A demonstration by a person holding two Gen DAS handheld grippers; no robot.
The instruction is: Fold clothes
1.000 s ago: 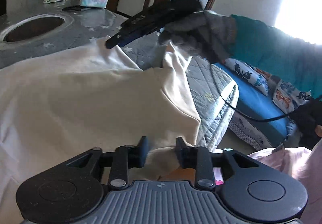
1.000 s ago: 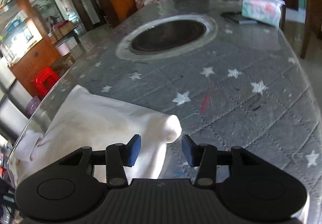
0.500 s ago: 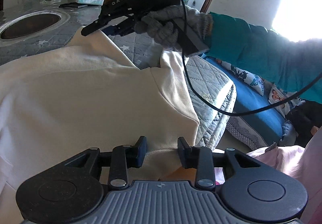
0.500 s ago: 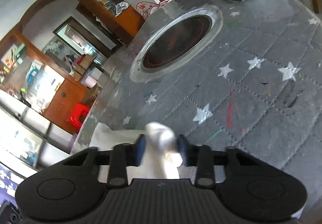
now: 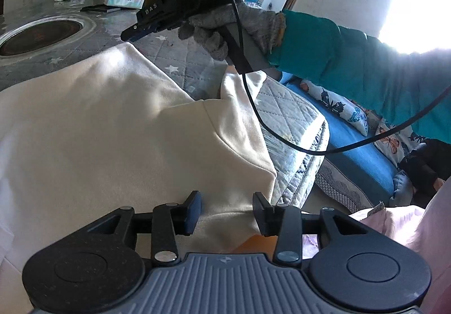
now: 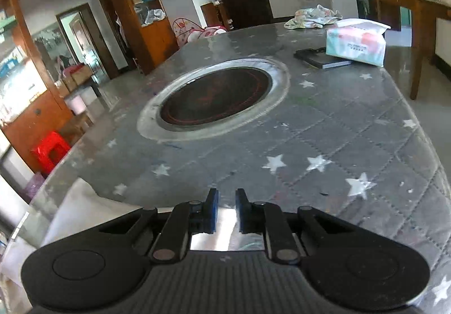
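Cream fabric fills the left wrist view: the cream garment (image 5: 112,139) lies spread over the grey quilted table cover (image 5: 186,66), one edge hanging off the near corner. Our left gripper (image 5: 227,211) sits at that hanging edge with its jaws opening; cloth lies in the gap between the fingers (image 5: 193,211), yet the pads do not press it. Above the garment, our right hand (image 5: 228,29), in a grey knit glove and teal sleeve (image 5: 352,66), carries the right gripper (image 5: 132,32), from which a black cable (image 5: 282,139) loops down.

From the right wrist view, the right gripper (image 6: 226,208) hangs over the star-printed cover, jaws closing to a narrow slit with nothing between them. The garment (image 6: 76,209) shows only at lower left. Farther off sit a round inset hob (image 6: 217,101), a tissue pack (image 6: 356,42) and a dark book (image 6: 321,59).
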